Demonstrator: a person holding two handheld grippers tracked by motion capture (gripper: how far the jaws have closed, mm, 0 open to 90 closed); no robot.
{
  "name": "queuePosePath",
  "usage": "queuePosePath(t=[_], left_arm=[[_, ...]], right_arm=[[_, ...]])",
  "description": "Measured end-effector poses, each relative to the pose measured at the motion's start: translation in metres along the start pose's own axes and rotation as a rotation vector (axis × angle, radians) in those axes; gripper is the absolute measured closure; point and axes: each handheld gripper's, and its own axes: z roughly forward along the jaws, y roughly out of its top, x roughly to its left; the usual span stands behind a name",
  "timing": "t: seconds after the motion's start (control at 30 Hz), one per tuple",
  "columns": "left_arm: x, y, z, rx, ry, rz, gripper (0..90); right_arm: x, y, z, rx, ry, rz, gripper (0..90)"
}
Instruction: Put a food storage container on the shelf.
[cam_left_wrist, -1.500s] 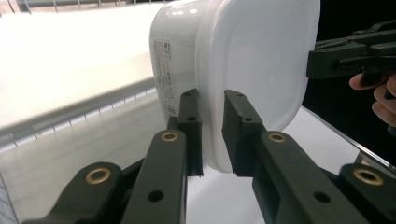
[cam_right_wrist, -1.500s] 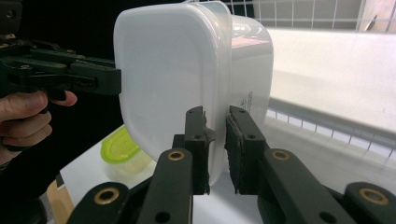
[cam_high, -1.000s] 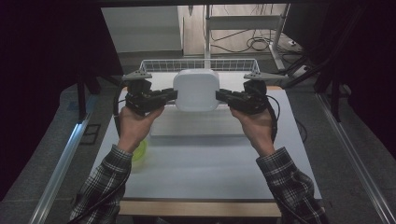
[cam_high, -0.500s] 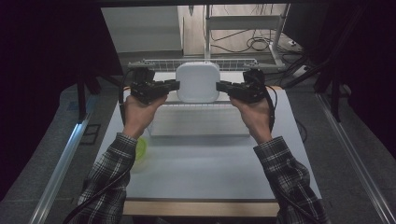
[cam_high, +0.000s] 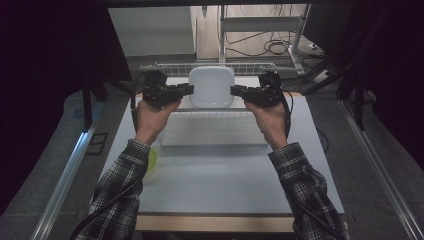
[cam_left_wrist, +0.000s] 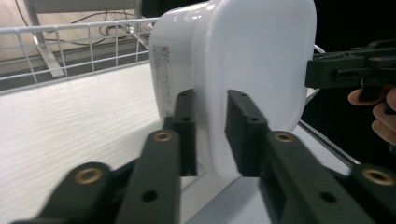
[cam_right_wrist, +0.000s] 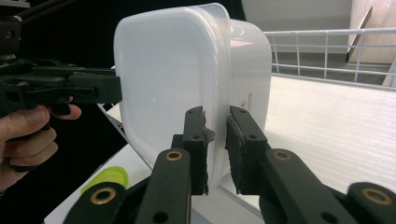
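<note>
A white, round-cornered plastic container is held off the worktop, between both grippers, at the far end just before the white wire rack. The left gripper has its fingers on either side of the container's left rim; they have just been opening, and a gap shows beside the rim. The right gripper has its fingers clamped on the right rim. Below lies a clear rectangular plastic box. A yellow-green object lies by the worktop's left edge, under the left sleeve. The near half of the worktop is open.
</note>
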Motion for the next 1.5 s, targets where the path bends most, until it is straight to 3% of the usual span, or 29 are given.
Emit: queuePosePath(t=[0.23,0.57,0.9,1.1,1.5], left_arm=[[0.001,0.001,0.004,-0.011,-0.016,0.011,62.1],[0.005,-0.001,0.017,0.009,0.006,0.022,60.5],[0.006,0.002,0.021,0.006,0.029,0.041,52.1],[0.009,0.004,0.023,0.008,0.017,0.038,48.6],[0.018,0.011,0.03,-0.018,0.043,0.013,45.3]], right_arm=[[0.0,0.002,0.004,-0.007,-0.015,-0.03,69.9],[-0.002,0.005,0.011,-0.002,-0.052,-0.055,64.9],[-0.002,0.007,0.018,0.003,-0.092,-0.09,56.9],[-0.004,0.008,0.021,-0.003,-0.116,-0.094,53.6],[-0.008,0.013,0.027,-0.023,-0.131,-0.082,51.4]])
